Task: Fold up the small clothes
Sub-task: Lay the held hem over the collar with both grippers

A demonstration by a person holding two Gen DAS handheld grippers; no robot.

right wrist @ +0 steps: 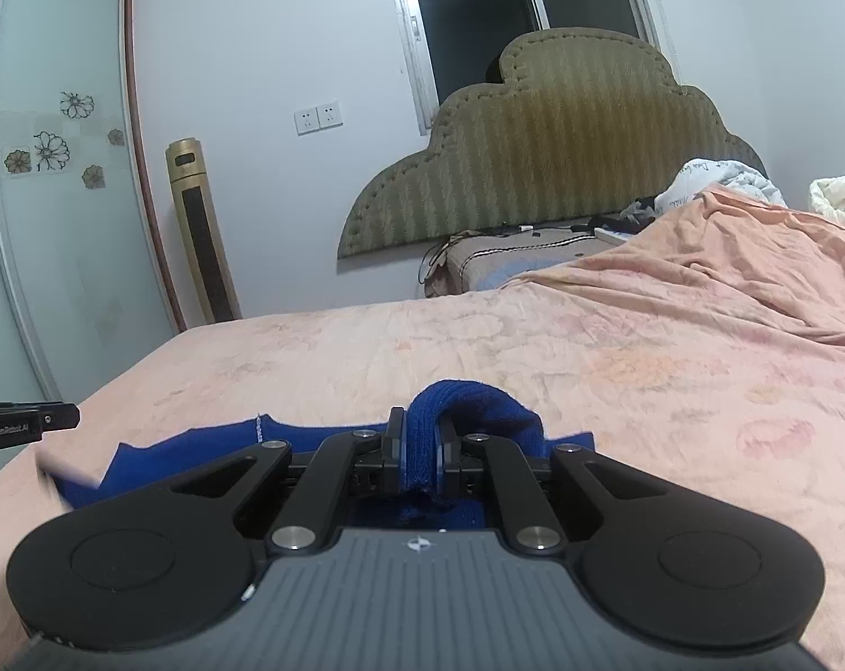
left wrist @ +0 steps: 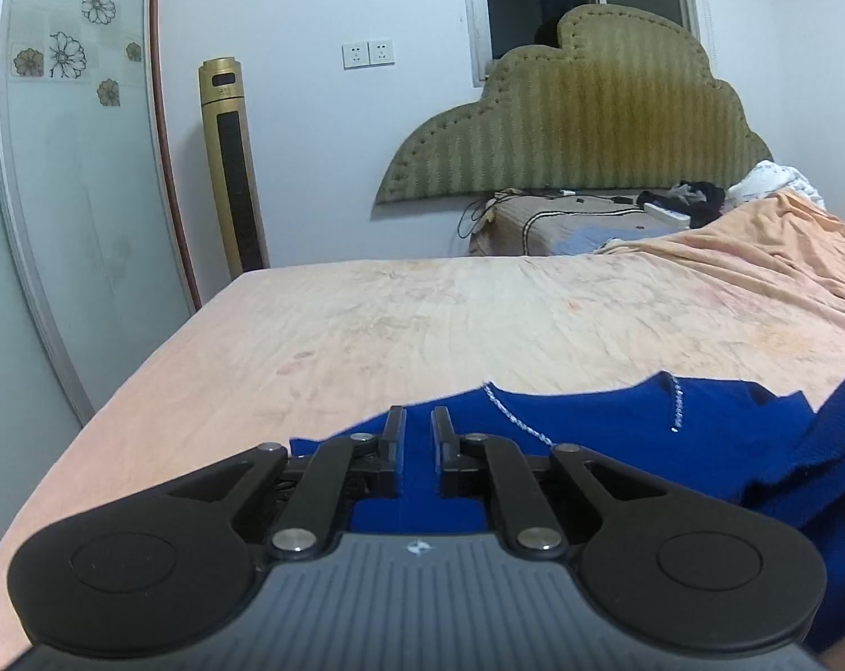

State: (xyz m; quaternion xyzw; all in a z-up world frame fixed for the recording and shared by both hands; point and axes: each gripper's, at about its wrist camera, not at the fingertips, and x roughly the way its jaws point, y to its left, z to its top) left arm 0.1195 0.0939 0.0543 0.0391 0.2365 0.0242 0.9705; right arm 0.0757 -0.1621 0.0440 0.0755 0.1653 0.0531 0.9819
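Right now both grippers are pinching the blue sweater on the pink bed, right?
Not quite. Only the right gripper is pinching the blue sweater, as the right wrist view shows. The left gripper is open above it on the pink bed.

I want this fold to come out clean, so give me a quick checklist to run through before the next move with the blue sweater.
1. Right gripper has cloth: ok. Its fingers are shut on a ribbed blue fold of the blue sweater.
2. Left gripper has cloth: not ok. Its jaws are apart over the sweater, pinching nothing.
3. Sweater lies flat: not ok. Its far edge is wavy and the right side is bunched up.
4. Rhinestone trim free of the fingers: ok in the left wrist view.
5. Room on the bed beyond the sweater: ok.
6. Sleeve positions: cannot tell.
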